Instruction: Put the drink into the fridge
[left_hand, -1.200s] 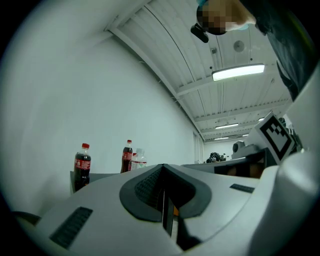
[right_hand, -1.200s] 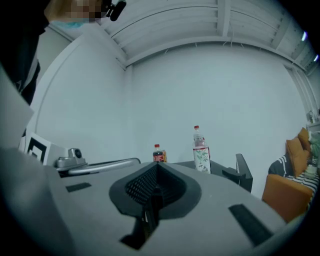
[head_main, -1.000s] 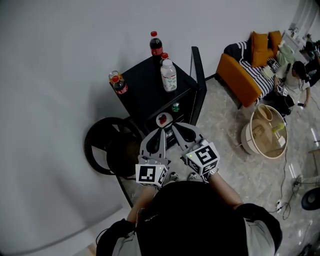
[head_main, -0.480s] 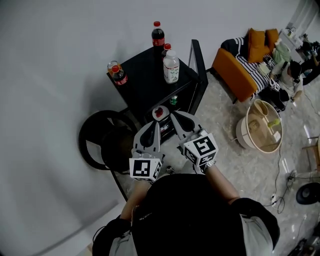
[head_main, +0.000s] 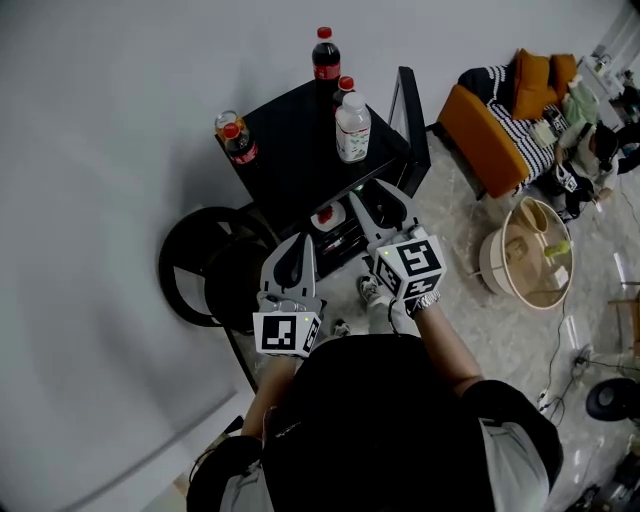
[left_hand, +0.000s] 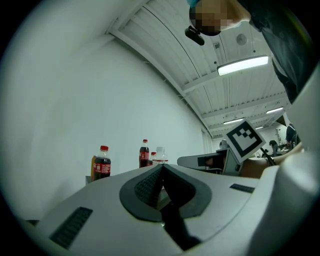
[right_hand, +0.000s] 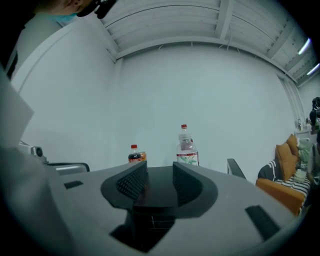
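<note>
The drinks are still out: 4 bottles stand on top of the fridge (head_main: 295, 165), and neither claw holds one. They are 1 clear bottle (head_main: 352, 132) with a white cap near the open door (head_main: 415, 120), 1 hidden bottle (head_main: 345, 84) showing only a red cap just behind it, 1 back cola (head_main: 325, 58) at the far edge and 1 left cola (head_main: 238, 145) at the left edge. 1 orange thing (head_main: 228, 122) stands just behind the left cola, too hidden to name. 1 red-topped thing (head_main: 325, 215) sits inside the fridge, too small to identify. The right claw (right_hand: 160, 169) was clenched a second ago and has just been opening. Its jaws now stand apart with nothing between them. It has also moved forward toward the door side, and the clear bottle lies ahead, slightly right of its gap. That probably means it is readying to grasp the clear bottle, so the task is only at the reach. The left claw (left_hand: 161, 169) is clenched and empty, hanging behind the right one.
</note>
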